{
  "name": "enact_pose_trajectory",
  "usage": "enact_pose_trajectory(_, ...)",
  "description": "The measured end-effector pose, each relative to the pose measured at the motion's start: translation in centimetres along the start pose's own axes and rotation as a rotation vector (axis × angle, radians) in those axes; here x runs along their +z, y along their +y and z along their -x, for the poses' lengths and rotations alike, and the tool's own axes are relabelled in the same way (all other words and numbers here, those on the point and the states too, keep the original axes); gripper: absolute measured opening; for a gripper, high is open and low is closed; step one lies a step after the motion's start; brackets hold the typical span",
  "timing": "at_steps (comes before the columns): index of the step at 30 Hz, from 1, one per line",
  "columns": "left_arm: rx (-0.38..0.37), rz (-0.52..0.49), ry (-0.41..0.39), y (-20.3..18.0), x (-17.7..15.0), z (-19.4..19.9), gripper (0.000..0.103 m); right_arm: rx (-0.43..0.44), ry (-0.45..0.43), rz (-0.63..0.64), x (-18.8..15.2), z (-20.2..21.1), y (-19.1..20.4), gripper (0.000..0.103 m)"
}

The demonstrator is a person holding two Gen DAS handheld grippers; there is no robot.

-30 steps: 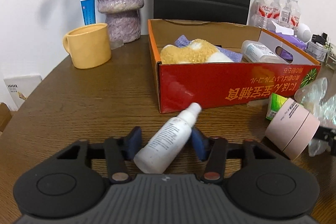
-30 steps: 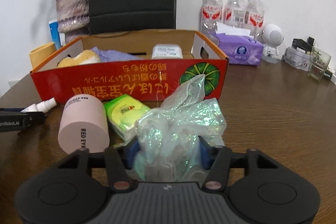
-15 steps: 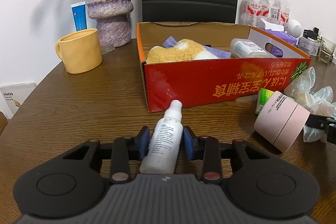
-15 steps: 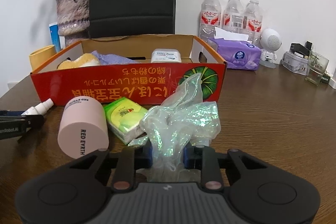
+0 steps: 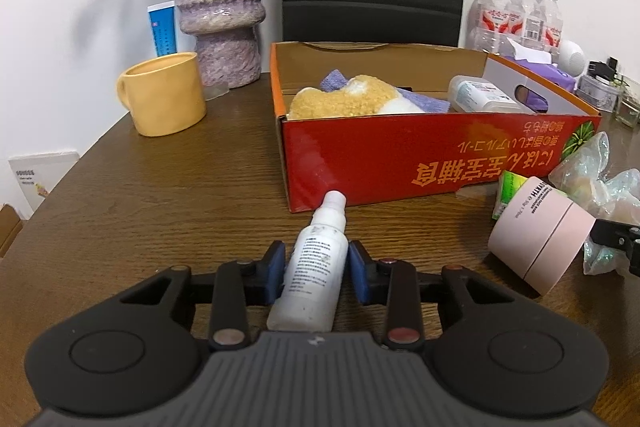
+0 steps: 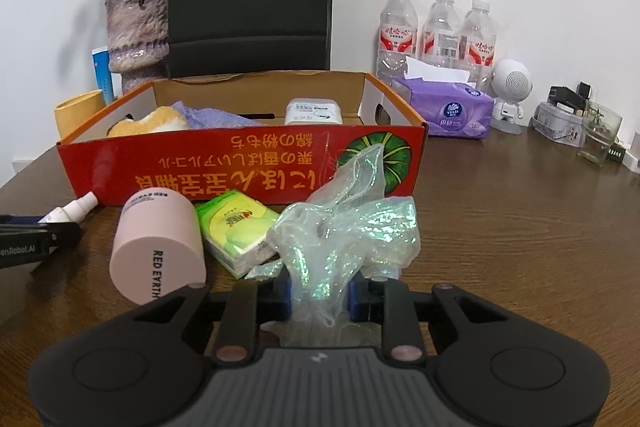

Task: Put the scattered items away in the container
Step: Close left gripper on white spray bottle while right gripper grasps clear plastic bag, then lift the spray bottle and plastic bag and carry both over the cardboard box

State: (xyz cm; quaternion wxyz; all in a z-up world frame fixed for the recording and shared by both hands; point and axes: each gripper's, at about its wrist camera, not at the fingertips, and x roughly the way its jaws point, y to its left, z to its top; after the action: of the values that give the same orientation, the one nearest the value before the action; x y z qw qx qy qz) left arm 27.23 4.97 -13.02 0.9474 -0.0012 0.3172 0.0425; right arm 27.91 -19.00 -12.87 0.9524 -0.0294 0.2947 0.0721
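Your left gripper (image 5: 316,269) has just clamped the white spray bottle (image 5: 314,269) and your right gripper (image 6: 320,293) the iridescent bag (image 6: 344,227), so lift both toward the red box (image 5: 420,163) at twelve o'clock.

Worktop (image 5: 160,187): dark wood grain w/ low sheen. Box (image 5: 400,163): cardboard, glossy red print outside, raw brown inside. Spray bottle (image 5: 316,267): smooth white plastic, semi-matt. Bag (image 6: 352,227): thin crinkled film, iridescent. Pink jar (image 6: 156,247): matt plastic. Mug (image 5: 164,99): matt yellow ceramic. Vase (image 5: 220,7): rough mottled glaze. Plush (image 5: 348,103) in box: fuzzy cloth.
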Motion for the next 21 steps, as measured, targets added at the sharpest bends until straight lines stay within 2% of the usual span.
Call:
enact_pose_trajectory(7, 0.009, 0.023, 0.0, 0.0, -0.6, 1.0, 0.034, 0.007, -0.018, -0.004, -0.1, 0.4, -0.1, 0.022)
enact_pose_trajectory(10, -0.003, 0.057, 0.007, 0.1, -0.8, 1.5, 0.034, 0.001, -0.047, 0.0, -0.3, 1.0, 0.0, 0.022)
enact_pose_trajectory(15, -0.03, 0.097, 0.015, 0.1, -1.2, 2.4, 0.034, 0.019, -0.045, -0.028, -0.3, 1.7, -0.4, 0.022)
enact_pose_trajectory(21, -0.017, 0.1, 0.001, -0.4, -1.7, 3.5, 0.033, 0.037, -0.061, -0.053, -0.4, 2.6, -0.7, 0.022)
